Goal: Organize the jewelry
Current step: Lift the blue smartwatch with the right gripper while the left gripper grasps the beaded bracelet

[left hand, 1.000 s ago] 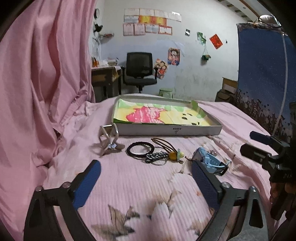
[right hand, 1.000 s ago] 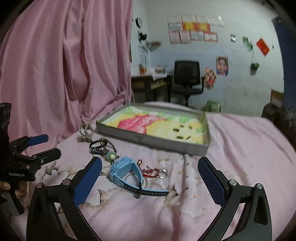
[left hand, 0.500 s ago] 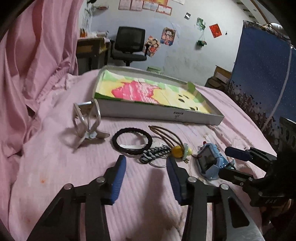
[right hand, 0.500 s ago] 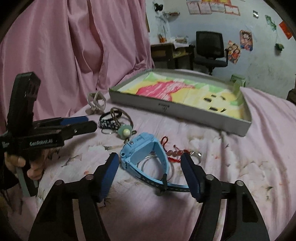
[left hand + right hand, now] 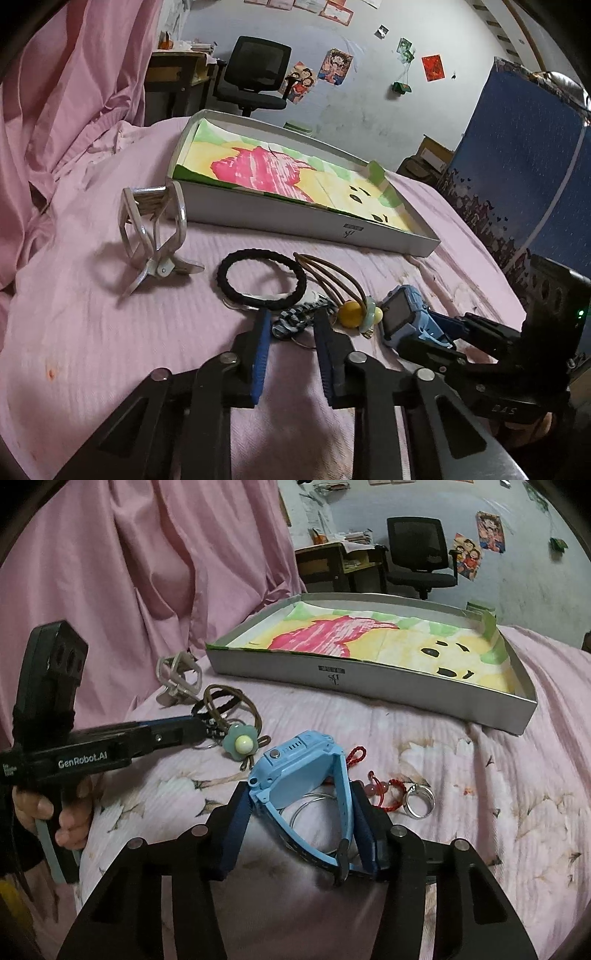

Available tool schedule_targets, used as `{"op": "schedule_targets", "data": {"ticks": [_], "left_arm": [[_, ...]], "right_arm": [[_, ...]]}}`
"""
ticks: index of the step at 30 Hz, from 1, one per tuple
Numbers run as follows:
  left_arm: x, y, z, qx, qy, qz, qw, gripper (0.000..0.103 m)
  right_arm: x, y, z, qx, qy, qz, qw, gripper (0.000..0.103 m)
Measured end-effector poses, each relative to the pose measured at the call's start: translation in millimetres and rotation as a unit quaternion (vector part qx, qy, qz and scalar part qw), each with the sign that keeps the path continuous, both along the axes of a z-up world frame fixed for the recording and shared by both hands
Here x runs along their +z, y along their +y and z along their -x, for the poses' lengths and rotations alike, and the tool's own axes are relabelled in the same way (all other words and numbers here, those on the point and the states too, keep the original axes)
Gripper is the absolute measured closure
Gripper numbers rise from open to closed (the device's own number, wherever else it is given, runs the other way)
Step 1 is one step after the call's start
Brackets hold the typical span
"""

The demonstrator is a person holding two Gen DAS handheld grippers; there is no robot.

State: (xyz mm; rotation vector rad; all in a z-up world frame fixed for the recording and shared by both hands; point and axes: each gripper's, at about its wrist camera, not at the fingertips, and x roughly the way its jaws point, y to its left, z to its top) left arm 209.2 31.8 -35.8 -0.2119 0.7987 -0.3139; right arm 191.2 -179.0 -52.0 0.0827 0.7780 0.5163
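The right gripper (image 5: 301, 825) straddles the light-blue plastic child's smartwatch (image 5: 295, 775), its blue pads against the case and strap, apparently clamped, so the watch can be lifted toward the shallow grey cardboard box lined with a crayon drawing (image 5: 369, 672). The left gripper (image 5: 290, 334) has its jaws narrowed around a black-and-white patterned band (image 5: 295, 323) (whether it actually grips is unclear). The black elastic hair tie (image 5: 262, 278) lies just beyond. The box's low near wall faces both grippers, with bare pink bedsheet (image 5: 110, 332) between, leaving an open path.
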Motion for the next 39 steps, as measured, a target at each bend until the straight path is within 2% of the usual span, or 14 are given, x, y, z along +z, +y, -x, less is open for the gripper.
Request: {"op": "schedule_targets", "data": {"ticks": [5, 11, 21, 27, 32, 36, 39], "left_arm": [[3, -1, 7, 0.004, -0.008, 0.007, 0.9999, 0.085], [9, -12, 25, -0.003, -0.029, -0.008, 0.9995, 0.087], [23, -24, 69, 0.006, -0.093, -0.039, 0.9949, 0.088], [47, -16, 85, 0.024, -0.131, -0.033, 0.9906, 0.088], [69, -10, 69, 0.036, -0.154, -0.026, 0.9871, 0.088], [86, -3, 33, 0.045, -0.168, -0.028, 0.9844, 0.088], [90, 5, 3, 0.049, -0.161, -0.027, 0.9854, 0.088]], "right_arm": [[-2, -1, -2, -0.01, -0.003, -0.002, 1.0, 0.058], [-1, -6, 2, -0.021, -0.008, -0.011, 1.0, 0.063], [7, -22, 17, -0.039, -0.027, -0.041, 0.998, 0.068], [22, -30, 28, -0.046, -0.054, -0.058, 0.996, 0.068], [32, -27, 25, -0.044, -0.069, -0.061, 0.995, 0.068], [45, -21, 8, -0.044, -0.081, -0.059, 0.994, 0.068], [57, -16, -12, -0.047, -0.09, -0.063, 0.993, 0.068]]}}
